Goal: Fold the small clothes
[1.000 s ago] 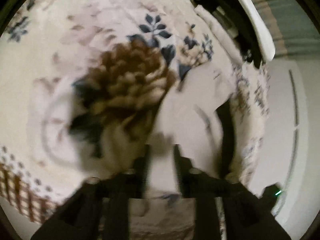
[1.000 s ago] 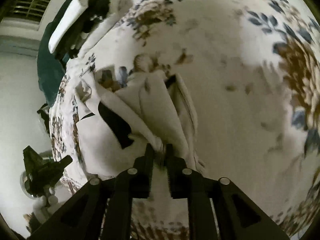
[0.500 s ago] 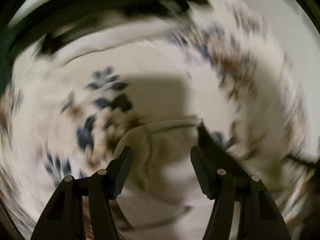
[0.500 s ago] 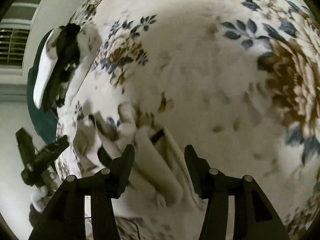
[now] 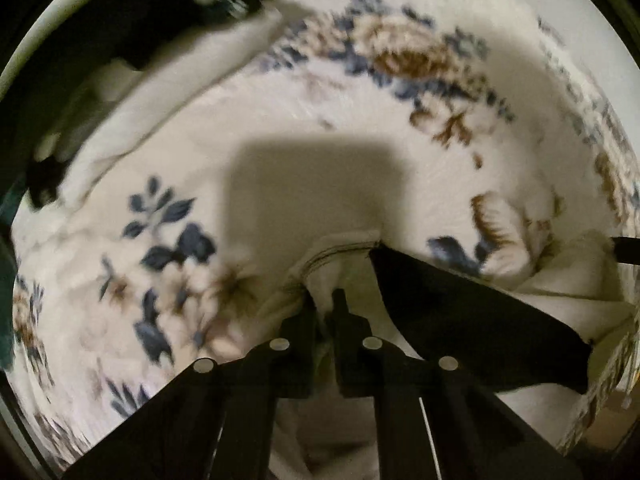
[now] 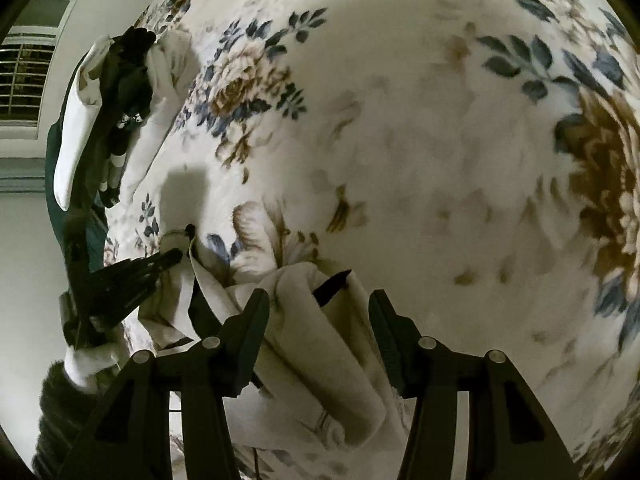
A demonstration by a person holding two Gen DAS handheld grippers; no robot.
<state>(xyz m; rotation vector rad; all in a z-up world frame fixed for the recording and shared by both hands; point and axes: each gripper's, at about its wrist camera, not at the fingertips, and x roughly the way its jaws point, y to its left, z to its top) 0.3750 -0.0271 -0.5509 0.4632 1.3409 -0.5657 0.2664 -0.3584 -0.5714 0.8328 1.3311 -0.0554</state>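
A small white garment with black panels point(image 5: 460, 312) lies bunched on the floral blanket point(image 5: 312, 128). My left gripper point(image 5: 325, 300) is shut on the garment's white hem near its ribbed edge point(image 5: 340, 246). In the right wrist view the same garment point(image 6: 320, 344) lies folded in loose rolls between the fingers of my right gripper point(image 6: 318, 312), which is open and not holding it. The left gripper point(image 6: 132, 276) shows at the left of that view, pinching the garment's far corner.
A pile of white and black clothes point(image 6: 116, 112) lies at the blanket's far edge, also in the left wrist view point(image 5: 168, 60). A dark green cover point(image 6: 56, 168) and a white wall point(image 6: 24, 248) lie beyond the bed edge on the left.
My right gripper let go of the garment and opened. My left gripper opened, swung across the blanket, and shut on the garment's hem.
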